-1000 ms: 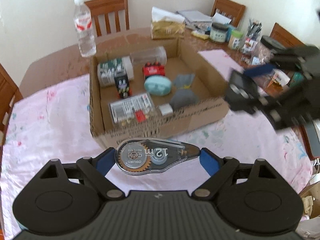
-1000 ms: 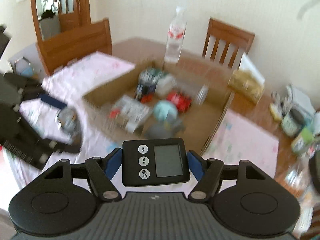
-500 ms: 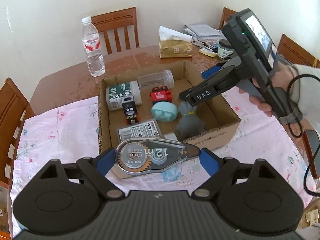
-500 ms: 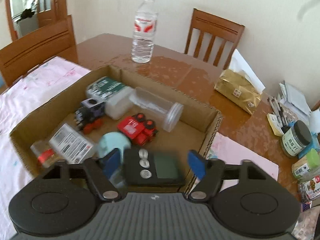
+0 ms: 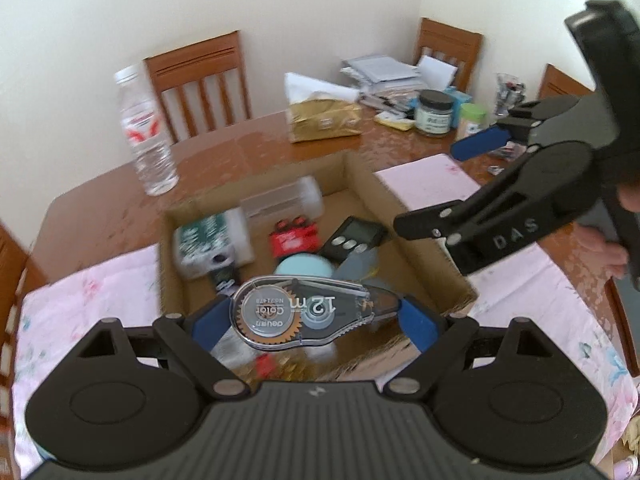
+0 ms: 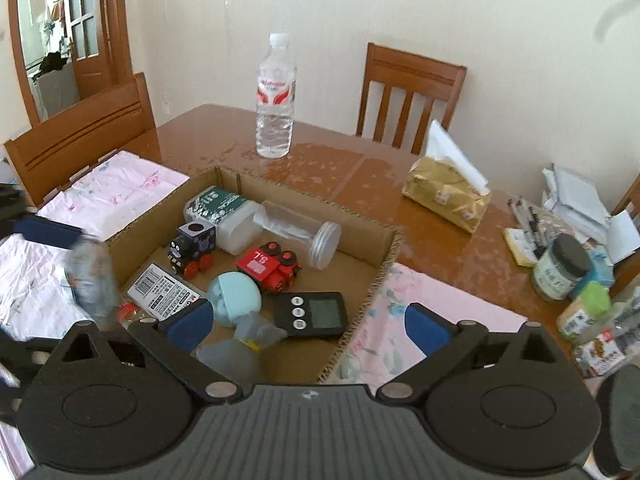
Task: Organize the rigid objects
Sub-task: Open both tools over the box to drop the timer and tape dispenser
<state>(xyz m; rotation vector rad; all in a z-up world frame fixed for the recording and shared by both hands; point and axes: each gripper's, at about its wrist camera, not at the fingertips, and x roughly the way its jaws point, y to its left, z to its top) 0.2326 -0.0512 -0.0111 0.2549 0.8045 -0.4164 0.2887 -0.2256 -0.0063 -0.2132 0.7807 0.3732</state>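
The left tool (image 5: 316, 318) pinches a clear tape dispenser (image 5: 304, 312) crosswise between its blue pads, low in the middle of the left wrist view, above the near edge of the box (image 5: 404, 208). The right tool (image 6: 306, 324) stands spread wide with nothing between its pads; its jaws have just been opening. In the left wrist view that right tool (image 5: 444, 188) shows at the right of the frame, over the right wall of the box, with part of a hand (image 5: 604, 240) behind it.

The timer (image 6: 310, 314) lies flat on the box floor, in the near right corner as the right wrist view shows it, apart from the pads above it. Just left of it lies a pale blue round thing (image 6: 236, 296), and touching its near left corner is a grey lump (image 6: 248, 334) that I cannot name. Behind the timer is a red toy engine (image 6: 270, 266); further left a black toy engine (image 6: 190, 250), a green-labelled tub (image 6: 224, 216) on its side and a clear jar (image 6: 300, 232) on its side. A barcoded pack (image 6: 164, 290) lies at the lower left of the box.

The box sits on a pink cloth (image 6: 120, 188) over the brown worktop (image 6: 352, 172). Beyond the box a water bottle (image 6: 276, 96) stands upright at top centre, and a gold tissue pack (image 6: 446, 196) lies at right. Jars and papers crowd the far right edge. The left tool with its tape dispenser (image 6: 90, 276) shows blurred at the left edge of the right wrist view.
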